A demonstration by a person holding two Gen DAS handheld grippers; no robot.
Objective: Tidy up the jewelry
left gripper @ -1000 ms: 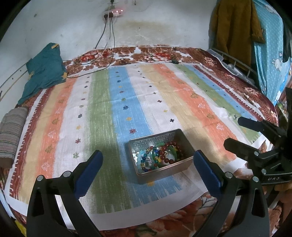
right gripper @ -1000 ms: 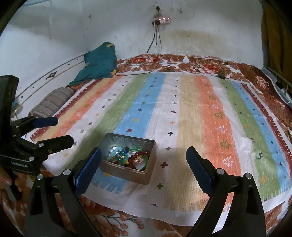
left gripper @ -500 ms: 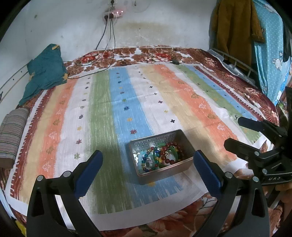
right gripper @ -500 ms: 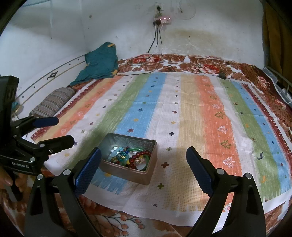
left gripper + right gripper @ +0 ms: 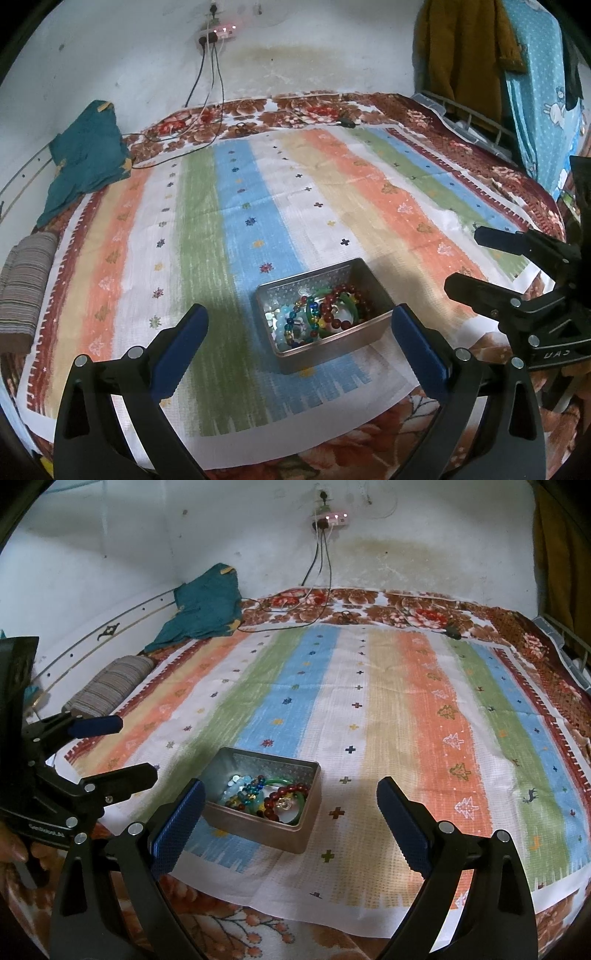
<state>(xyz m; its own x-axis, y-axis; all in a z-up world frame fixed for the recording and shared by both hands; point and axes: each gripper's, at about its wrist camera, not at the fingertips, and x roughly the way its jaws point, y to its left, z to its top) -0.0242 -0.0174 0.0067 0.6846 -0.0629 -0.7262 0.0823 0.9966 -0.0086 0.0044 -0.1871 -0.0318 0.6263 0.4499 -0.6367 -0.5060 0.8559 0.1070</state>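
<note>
A silver metal tin (image 5: 334,345) sits on the striped cloth near its front edge and holds several bead bracelets (image 5: 325,314), red, green and blue. It also shows in the right wrist view (image 5: 258,827), with the bracelets (image 5: 269,799) inside. My left gripper (image 5: 297,332) is open and empty, hovering in front of the tin. My right gripper (image 5: 290,810) is open and empty, just right of the tin. Each gripper shows in the other's view: the right gripper (image 5: 476,258) and the left gripper (image 5: 122,746), both open.
The striped cloth (image 5: 332,192) lies over a floral blanket (image 5: 369,439) on a bed. A teal garment (image 5: 85,158) and a striped roll (image 5: 22,284) lie at the left. Cables (image 5: 207,122) run from a wall socket. Clothes (image 5: 461,55) hang at the back right.
Both grippers have drifted slightly; the tin and the bracelets have not moved. Both grippers stay open.
</note>
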